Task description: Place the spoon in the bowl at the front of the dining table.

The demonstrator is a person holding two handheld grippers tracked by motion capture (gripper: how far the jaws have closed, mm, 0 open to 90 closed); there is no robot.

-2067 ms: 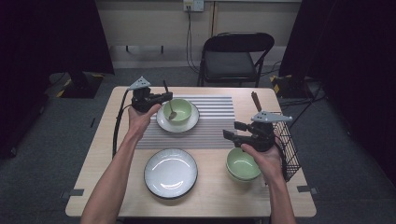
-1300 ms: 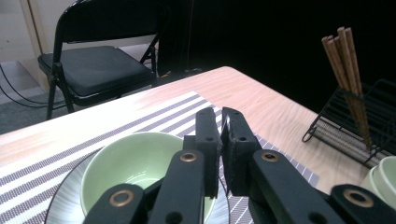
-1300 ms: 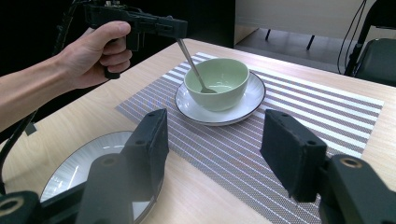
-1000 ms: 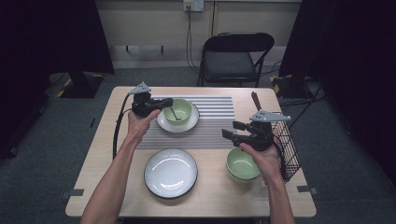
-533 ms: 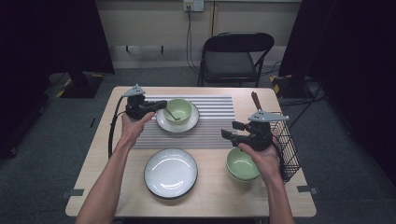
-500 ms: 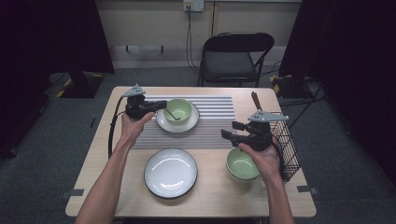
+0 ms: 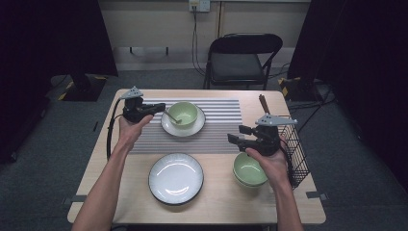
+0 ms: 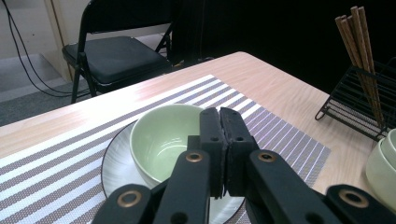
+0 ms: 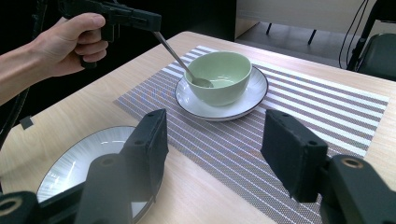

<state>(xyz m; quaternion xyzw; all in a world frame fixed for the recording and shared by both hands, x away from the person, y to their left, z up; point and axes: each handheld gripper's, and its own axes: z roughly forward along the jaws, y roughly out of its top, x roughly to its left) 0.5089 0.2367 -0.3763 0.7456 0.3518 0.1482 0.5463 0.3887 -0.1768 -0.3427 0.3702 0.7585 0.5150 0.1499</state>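
My left gripper (image 7: 161, 107) (image 8: 219, 116) (image 9: 156, 23) is shut on the handle of a metal spoon (image 7: 171, 116) (image 9: 180, 56). The spoon slants down to the left side of a pale green bowl (image 7: 183, 113) (image 8: 163, 140) (image 9: 224, 70), and its tip lies over the white plate (image 7: 185, 129) (image 9: 254, 95) under that bowl. My right gripper (image 7: 235, 134) (image 9: 215, 140) hovers open above the table's right side with nothing between its jaws. It points toward the bowl across the striped placemat (image 7: 216, 130) (image 9: 280, 130).
An empty dark-rimmed plate (image 7: 175, 178) (image 9: 70, 163) sits at the front centre. Stacked green bowls (image 7: 250, 169) (image 8: 383, 163) stand under my right hand, beside a black wire basket (image 7: 293, 149) (image 8: 359, 107) holding chopsticks (image 7: 263, 103) (image 8: 359, 56). A folding chair (image 7: 243, 60) stands behind the table.
My left gripper has drawn back to the left with the spoon, whose tip has come from inside the bowl to its left side. The right gripper has stayed put.
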